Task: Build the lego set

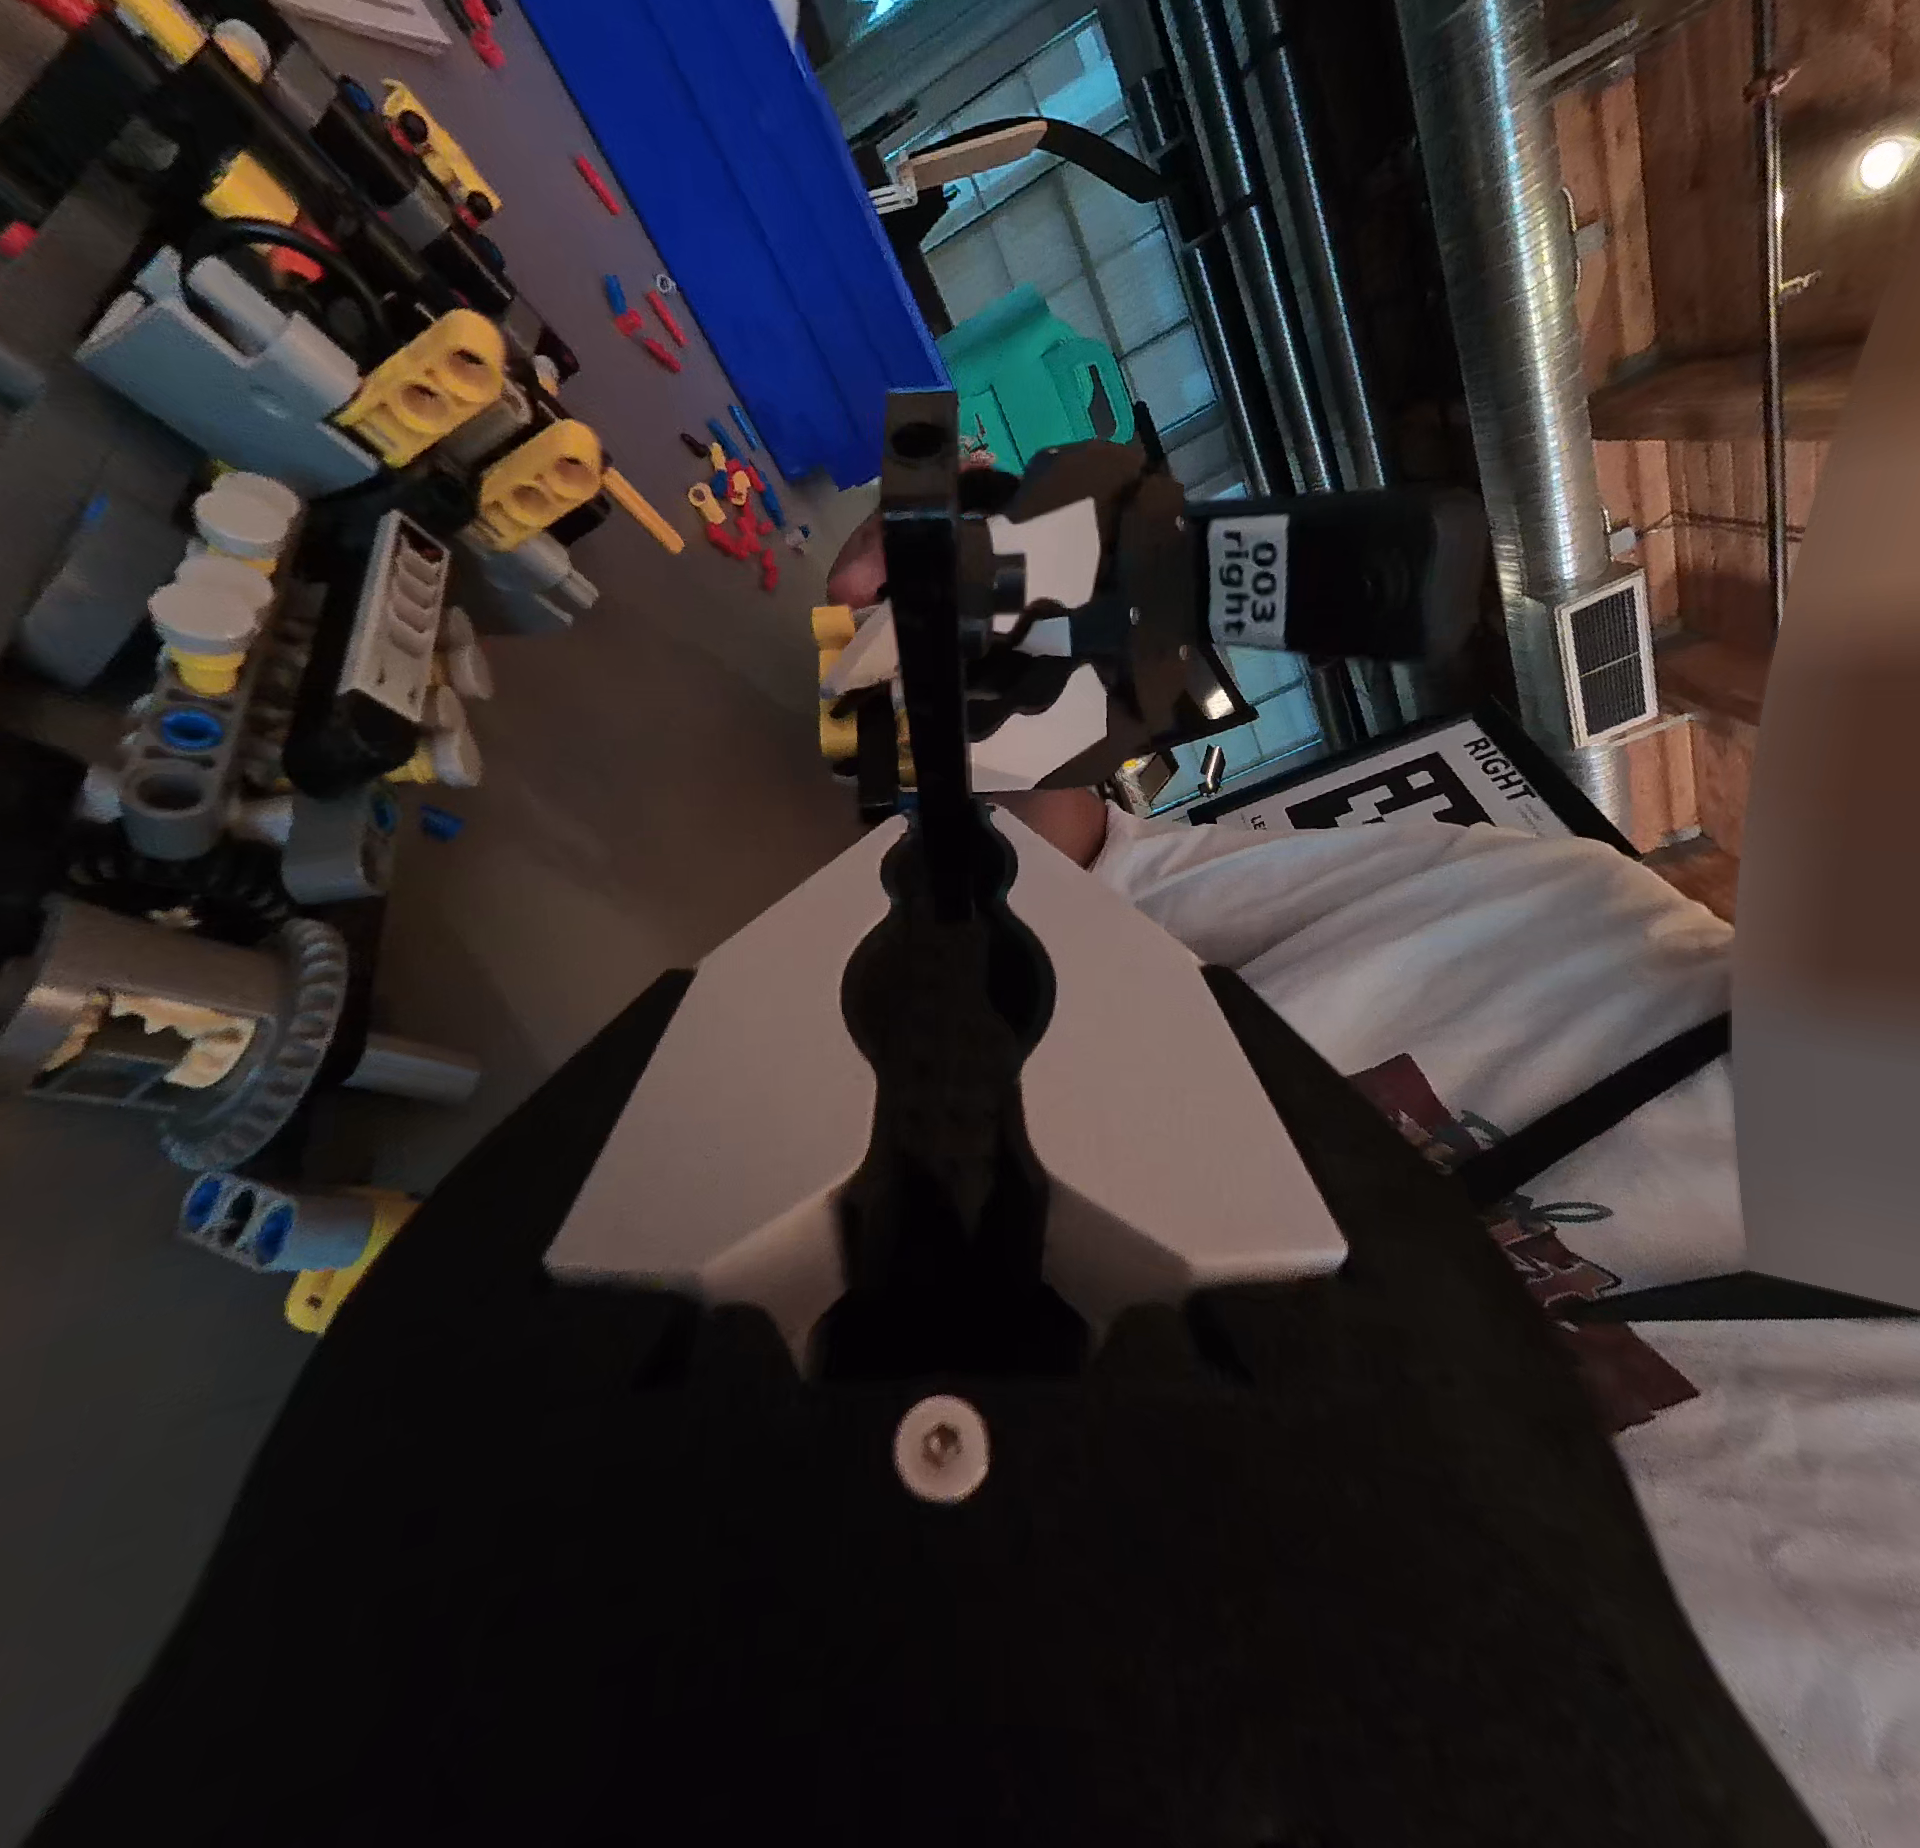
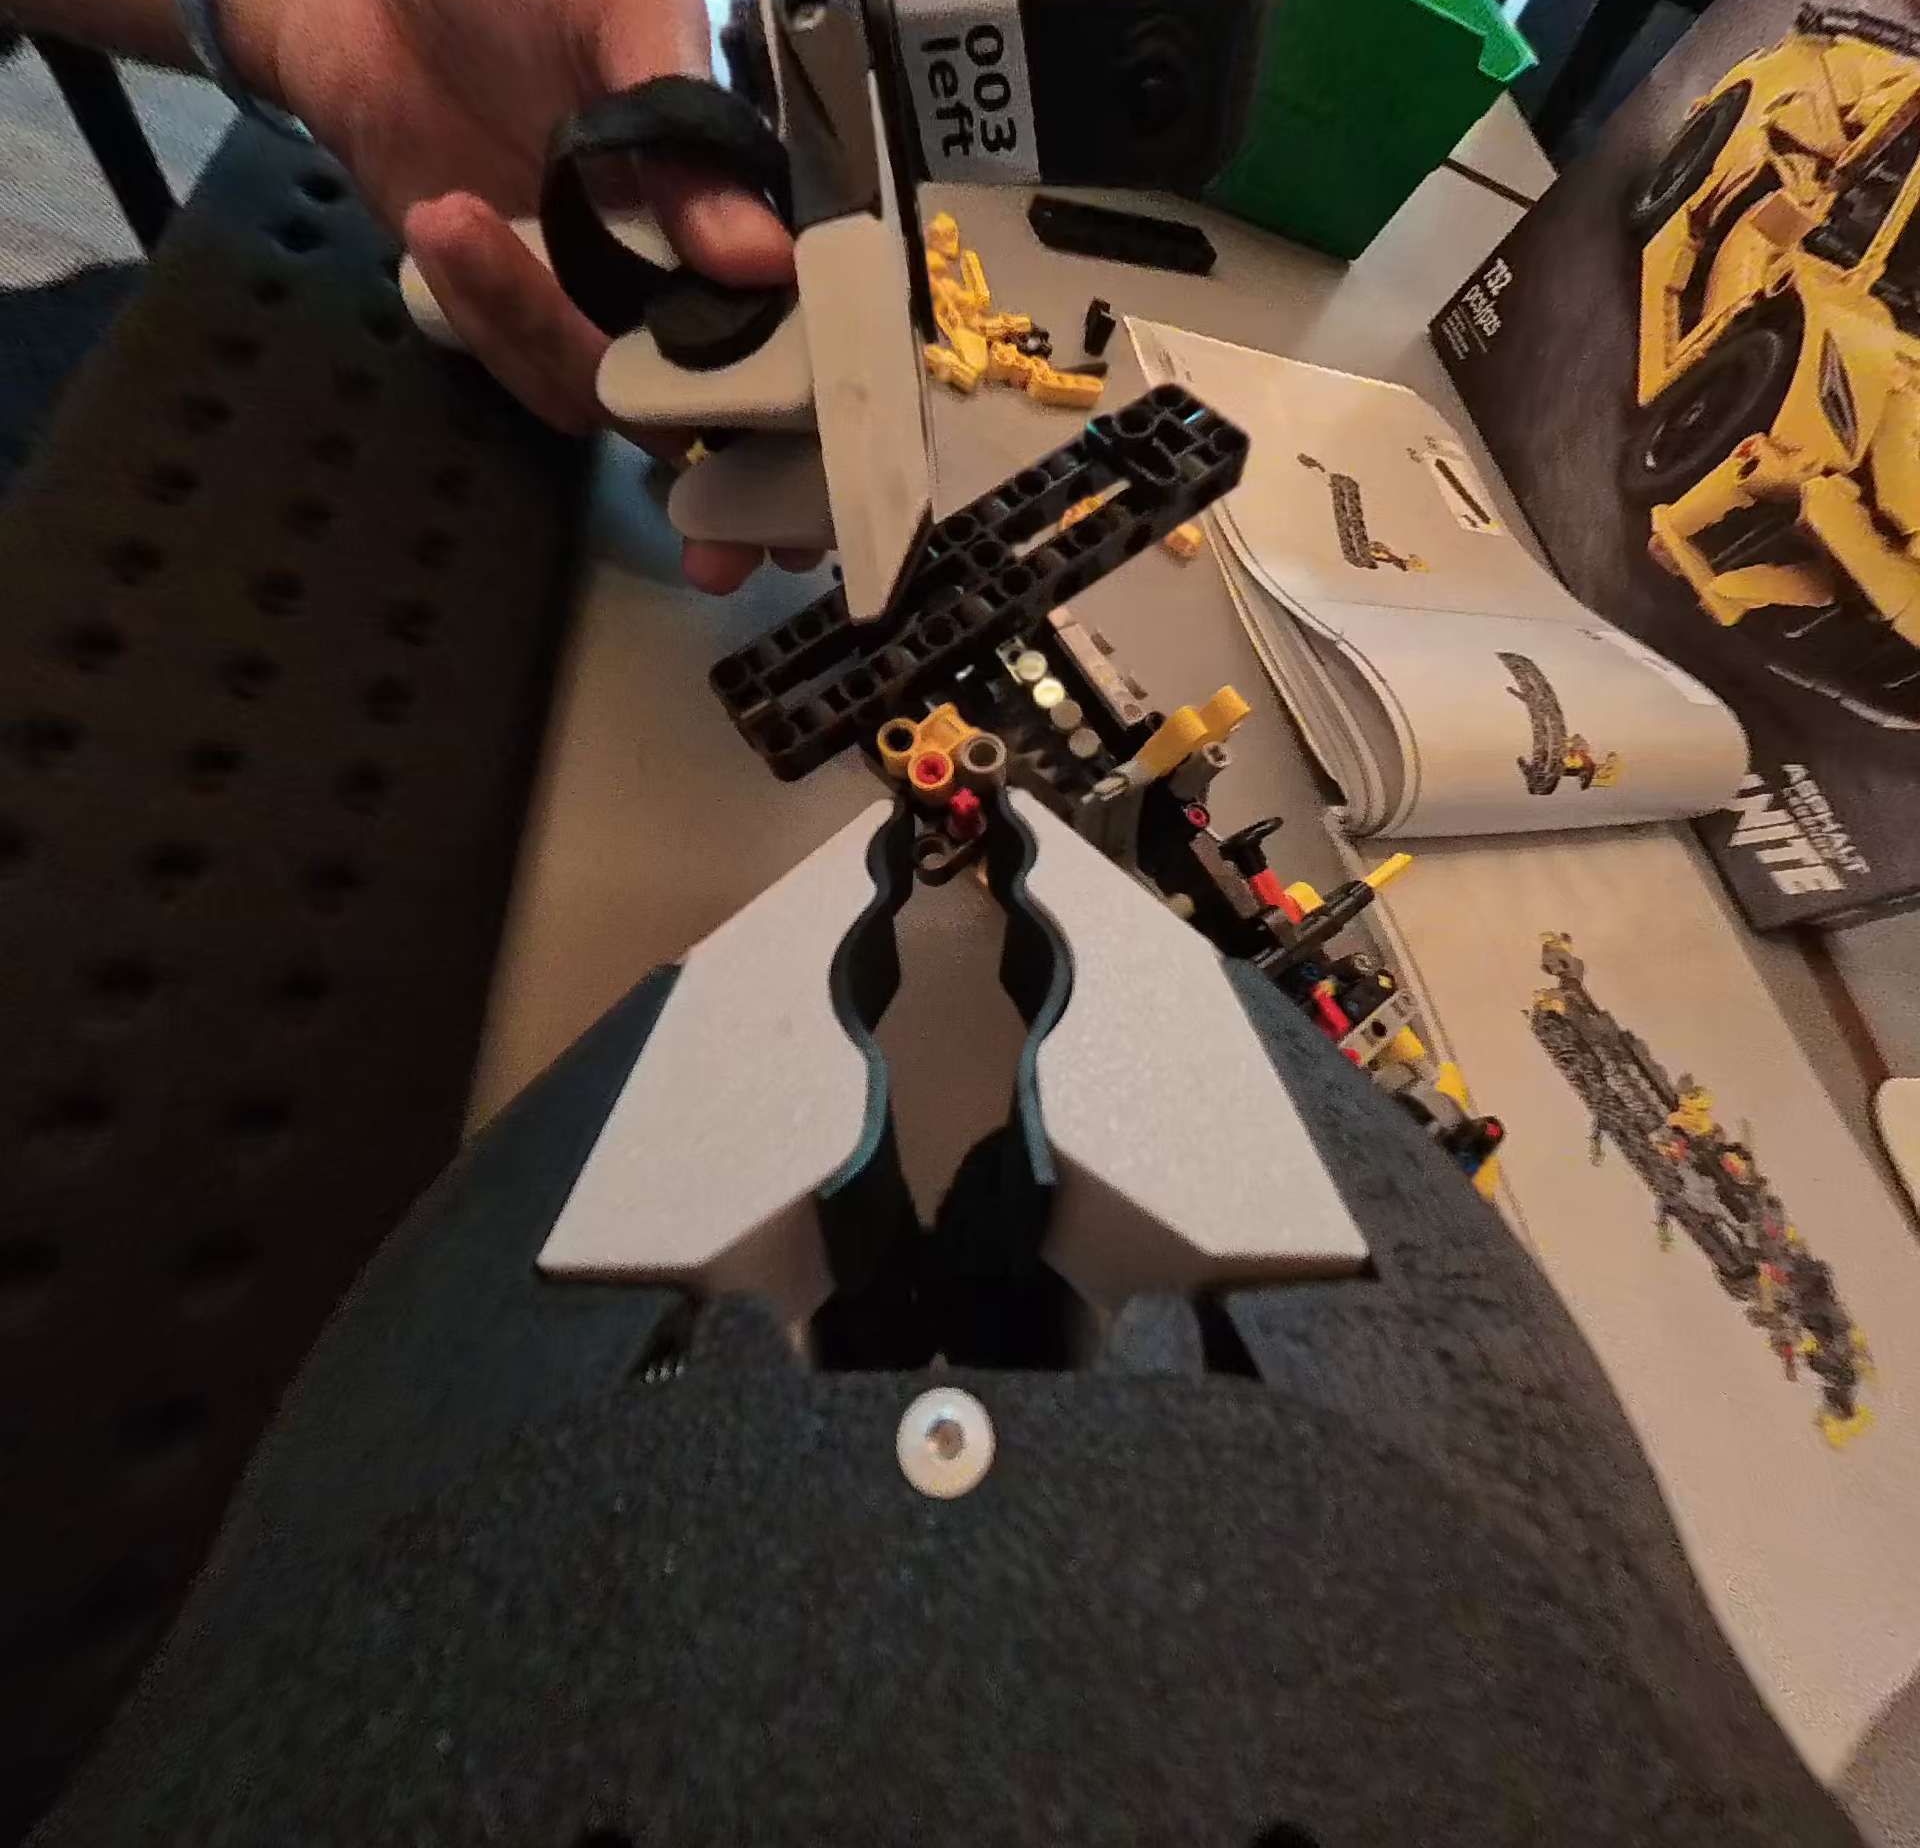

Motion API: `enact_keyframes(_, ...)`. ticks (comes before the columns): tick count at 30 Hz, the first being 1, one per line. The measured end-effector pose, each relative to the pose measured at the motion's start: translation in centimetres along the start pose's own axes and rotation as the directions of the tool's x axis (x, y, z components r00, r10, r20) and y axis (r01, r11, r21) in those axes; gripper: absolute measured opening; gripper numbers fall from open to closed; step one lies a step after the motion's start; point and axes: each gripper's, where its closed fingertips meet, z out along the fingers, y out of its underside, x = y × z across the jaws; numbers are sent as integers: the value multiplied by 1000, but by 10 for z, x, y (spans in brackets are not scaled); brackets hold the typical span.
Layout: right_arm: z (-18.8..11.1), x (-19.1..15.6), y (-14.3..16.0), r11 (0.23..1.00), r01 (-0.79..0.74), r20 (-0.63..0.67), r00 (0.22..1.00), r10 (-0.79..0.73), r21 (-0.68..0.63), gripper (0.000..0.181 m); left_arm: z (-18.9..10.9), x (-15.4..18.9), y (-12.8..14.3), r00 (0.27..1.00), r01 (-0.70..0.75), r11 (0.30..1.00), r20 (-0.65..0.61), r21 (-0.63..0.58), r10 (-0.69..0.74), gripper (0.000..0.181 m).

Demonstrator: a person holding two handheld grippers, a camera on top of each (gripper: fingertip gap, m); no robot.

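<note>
I pinch the black frame in my left gripper, right gripper clamping the yellow-red subassembly just below it, ready to mate them with careful alignment.

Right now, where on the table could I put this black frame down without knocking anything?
Bare tabletop lies between the dark perforated chair and the partly built chassis: the roomiest patch. A smaller strip runs between the chassis and the scattered red and blue pins. It is crowded by the open instruction booklet and the yellow pieces.

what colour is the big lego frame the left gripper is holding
Black. The lego frame, full of pin holes, shows best in the right wrist view, clamped in the left gripper.
</note>
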Motion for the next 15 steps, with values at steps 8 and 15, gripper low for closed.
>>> enact_keyframes(8,0,0,1,1000,-21,0,1000,21,-3,14,0,-1,0,999,-27,1000,18,7,27,9)
enact_keyframes(15,0,5,2,994,83,-101,991,-90,-68,13,-1,-6,-2,1000,1,1000,28,12,-1,9)
